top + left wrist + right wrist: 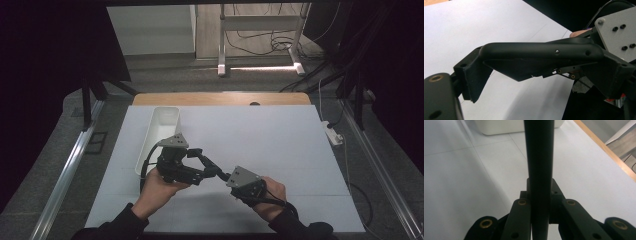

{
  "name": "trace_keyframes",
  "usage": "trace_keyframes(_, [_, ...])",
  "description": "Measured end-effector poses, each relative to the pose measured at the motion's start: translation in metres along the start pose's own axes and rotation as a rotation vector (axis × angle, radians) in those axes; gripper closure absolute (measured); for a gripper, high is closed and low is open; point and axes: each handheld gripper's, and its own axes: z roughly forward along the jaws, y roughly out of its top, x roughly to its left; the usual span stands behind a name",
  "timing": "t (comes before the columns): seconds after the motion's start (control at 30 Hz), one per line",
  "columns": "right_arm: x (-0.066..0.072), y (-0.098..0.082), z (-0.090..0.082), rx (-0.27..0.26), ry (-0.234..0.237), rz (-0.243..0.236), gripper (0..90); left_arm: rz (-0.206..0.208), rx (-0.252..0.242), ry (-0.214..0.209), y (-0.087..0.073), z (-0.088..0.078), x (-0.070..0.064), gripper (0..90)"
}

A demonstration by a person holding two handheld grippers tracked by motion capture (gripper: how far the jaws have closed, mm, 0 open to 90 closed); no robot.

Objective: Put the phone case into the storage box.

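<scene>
**Grippers meet at mid-bench, bin waiting**

A dark room surrounds the wooden bench (220, 98), most of it covered by a white sheet (280, 145). Toward the upper left of the sheet lies a long white bin (162, 131), which looks empty. The left gripper (204, 166) sits just below the bin with its jaws spread apart. The right gripper (220, 174), at lower centre, has its jaws pressed together on nothing, and they point into the left one's opening. Nothing is carried, so this looks like a pause before real work. I cannot tell whether the two grippers touch. The next move likely calls for drawing them apart, then spreading the right jaws again.
</scene>
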Motion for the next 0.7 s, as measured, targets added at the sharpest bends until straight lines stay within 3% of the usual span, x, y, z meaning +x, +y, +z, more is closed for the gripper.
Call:
trace_keyframes(0.17, [-0.003, 0.000, -0.003, -0.023, 0.004, 0.027, 84.8, -0.012, -0.016, 0.001, -0.001, -0.002, 0.004, 6.3])
trace_keyframes(0.27, [-0.006, -0.001, -0.004, -0.018, 0.025, 0.054, 84.8, 0.032, -0.020, 0.018, -0.001, -0.003, 0.003, 5.1])
trace_keyframes(0.5, [-0.014, -0.004, -0.006, -0.015, 0.114, 0.126, 84.7, 0.123, -0.022, 0.054, -0.003, -0.007, 0.002, 1.5])
trace_keyframes(0.6, [-0.016, -0.005, -0.007, -0.020, 0.173, 0.173, 84.8, 0.127, -0.029, 0.048, -0.004, -0.010, 0.006, 1.1])
trace_keyframes(0.7, [-0.019, -0.006, -0.008, -0.030, 0.208, 0.183, 84.7, 0.142, -0.031, 0.049, -0.005, -0.014, 0.009, 0.0])
